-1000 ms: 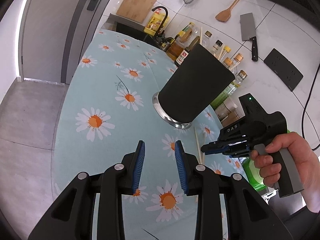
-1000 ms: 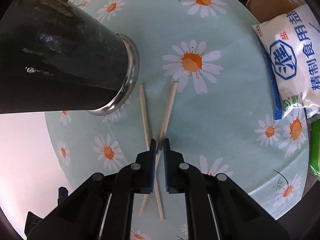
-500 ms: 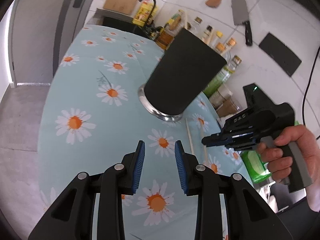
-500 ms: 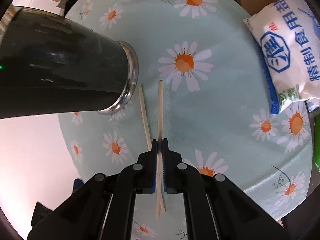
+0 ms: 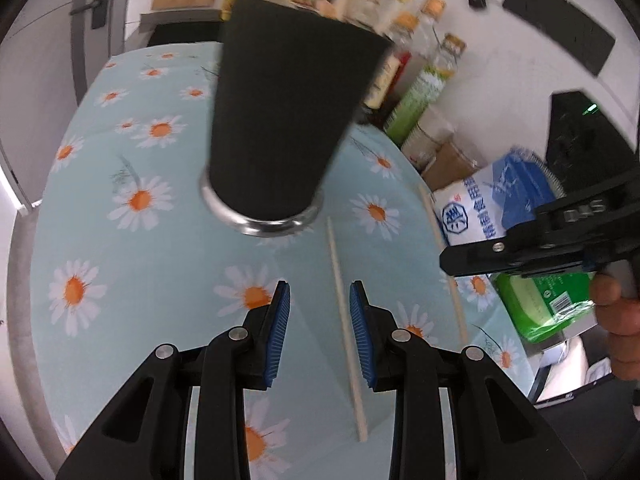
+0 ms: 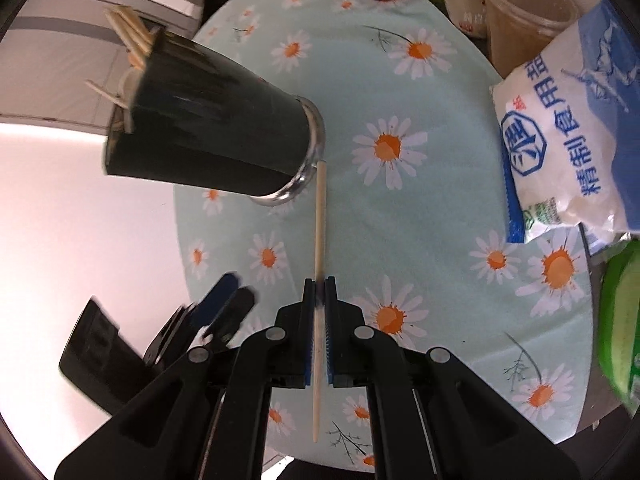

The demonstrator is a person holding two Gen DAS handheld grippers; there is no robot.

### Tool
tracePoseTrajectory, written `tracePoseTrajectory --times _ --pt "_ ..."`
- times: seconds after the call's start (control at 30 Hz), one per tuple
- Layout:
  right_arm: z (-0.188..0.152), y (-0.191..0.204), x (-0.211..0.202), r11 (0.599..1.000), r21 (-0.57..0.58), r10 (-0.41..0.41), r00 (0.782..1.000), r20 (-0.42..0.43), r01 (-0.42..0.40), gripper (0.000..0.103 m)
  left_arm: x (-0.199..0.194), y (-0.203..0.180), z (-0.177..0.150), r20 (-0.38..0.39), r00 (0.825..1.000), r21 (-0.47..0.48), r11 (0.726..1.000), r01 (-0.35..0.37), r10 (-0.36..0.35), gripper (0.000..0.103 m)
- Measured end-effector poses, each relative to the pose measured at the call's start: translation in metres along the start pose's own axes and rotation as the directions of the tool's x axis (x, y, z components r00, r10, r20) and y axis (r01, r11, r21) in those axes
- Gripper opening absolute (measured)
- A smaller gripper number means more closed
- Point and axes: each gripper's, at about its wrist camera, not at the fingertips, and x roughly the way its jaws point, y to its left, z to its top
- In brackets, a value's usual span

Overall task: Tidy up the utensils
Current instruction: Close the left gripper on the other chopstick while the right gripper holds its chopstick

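A black utensil holder [image 5: 280,120] with a steel base stands on the daisy tablecloth [image 5: 120,240]; several chopsticks [image 6: 132,36] stick out of its top in the right wrist view, where the holder [image 6: 208,124] is at upper left. My right gripper [image 6: 319,288] is shut on a wooden chopstick [image 6: 319,220] and holds it above the cloth; this chopstick [image 5: 440,248] also shows in the left wrist view. A second chopstick [image 5: 346,320] lies on the cloth between my open left gripper's [image 5: 319,308] fingers. The left gripper [image 6: 216,312] shows blurred at lower left.
A white and blue salt bag [image 6: 568,128] lies at the right. A green packet [image 5: 540,304] sits by the table's right edge. Bottles [image 5: 424,92] and jars [image 6: 520,16] crowd the back behind the holder. A knife and a black panel hang on the wall.
My right gripper has lifted one chopstick off the cloth and turned it straight. My left gripper has moved right and lower, over the chopstick left on the cloth.
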Motion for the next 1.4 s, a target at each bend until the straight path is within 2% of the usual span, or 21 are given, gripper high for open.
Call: tracePoseTrajectory --times 0.13,0.27,0.43,0.63,0.77,0.83,0.87,0.9,1.0,1.13,1.4 --pt "-0.004 -0.008 -0.016 0.998 -0.061 0.019 1.000 0.012 -0.019 0.006 0.027 -0.018 0.007 -0.104 0.993 0.033 0.998 -0.044 0.047 0.030" --pt "-0.008 -0.014 -0.021 0.994 -0.103 0.042 0.999 0.013 -0.040 0.006 0.051 -0.023 0.011 -0.199 0.974 0.025 0.994 -0.103 0.106 0.030" --pt "-0.008 -0.024 -0.029 0.988 -0.126 0.086 0.996 0.003 -0.085 0.006 0.069 -0.031 0.017 -0.273 0.949 0.040 0.988 -0.152 0.157 0.030" --pt "-0.003 -0.034 -0.030 0.981 -0.141 0.131 0.991 -0.030 -0.134 0.006 0.081 -0.043 0.028 -0.331 0.921 0.064 0.979 -0.193 0.203 0.028" --pt "-0.001 -0.042 -0.035 0.980 -0.153 0.125 0.992 -0.027 -0.128 0.006 0.091 -0.058 0.030 -0.354 0.892 0.145 0.959 -0.245 0.281 0.028" --pt "-0.001 -0.043 -0.040 0.978 -0.171 0.115 0.993 -0.023 -0.117 0.006 0.093 -0.062 0.031 -0.354 0.887 0.147 0.954 -0.260 0.296 0.028" --pt "-0.001 -0.043 -0.041 0.978 -0.179 0.109 0.994 -0.019 -0.111 0.006 0.094 -0.063 0.031 -0.352 0.882 0.158 0.949 -0.272 0.312 0.024" --pt "-0.002 -0.041 -0.041 0.976 -0.190 0.102 0.995 -0.013 -0.103 0.006 0.094 -0.064 0.031 -0.352 0.884 0.157 0.950 -0.269 0.309 0.018" --pt "-0.003 -0.039 -0.041 0.972 -0.212 0.098 0.995 -0.015 -0.099 0.006 0.097 -0.067 0.033 -0.352 0.881 0.138 0.949 -0.284 0.315 0.011" --pt "-0.004 -0.034 -0.037 0.967 -0.238 0.087 0.996 -0.014 -0.088 0.006 0.093 -0.062 0.034 -0.357 0.879 0.124 0.949 -0.290 0.316 0.004" --pt "-0.005 -0.022 -0.033 0.959 -0.278 0.054 0.999 -0.001 -0.052 0.006 0.082 -0.049 0.024 -0.349 0.894 0.083 0.960 -0.267 0.279 0.004"
